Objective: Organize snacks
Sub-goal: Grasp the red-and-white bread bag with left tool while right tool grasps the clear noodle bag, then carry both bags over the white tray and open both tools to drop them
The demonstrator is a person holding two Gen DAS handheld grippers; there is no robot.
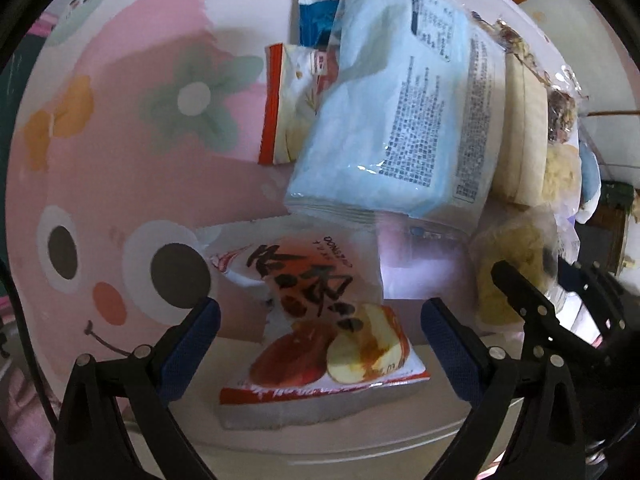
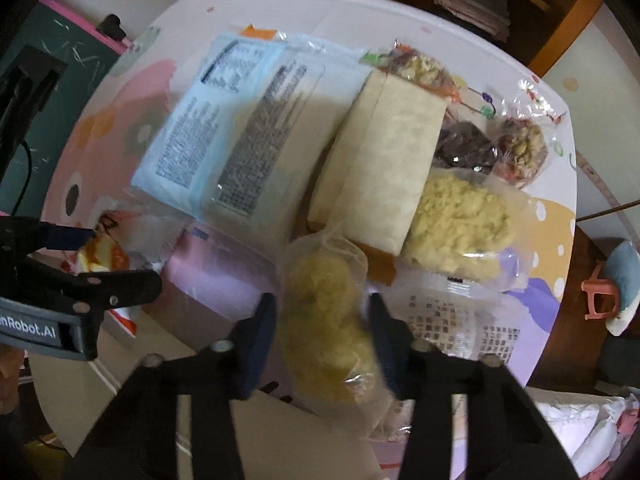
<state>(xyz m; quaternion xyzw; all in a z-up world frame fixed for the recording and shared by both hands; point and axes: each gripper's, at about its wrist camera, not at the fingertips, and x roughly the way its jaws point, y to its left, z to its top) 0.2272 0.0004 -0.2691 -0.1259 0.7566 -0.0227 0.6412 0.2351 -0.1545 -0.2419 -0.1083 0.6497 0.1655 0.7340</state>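
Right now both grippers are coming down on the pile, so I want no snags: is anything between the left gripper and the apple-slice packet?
Nothing visible. The apple-slice packet lies uncovered between the open left gripper fingers.

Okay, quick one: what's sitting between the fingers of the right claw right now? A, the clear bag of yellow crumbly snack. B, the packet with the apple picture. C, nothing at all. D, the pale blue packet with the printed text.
A: in the right wrist view the right claw has its fingers on either side of the clear bag of yellow crumbly snack.
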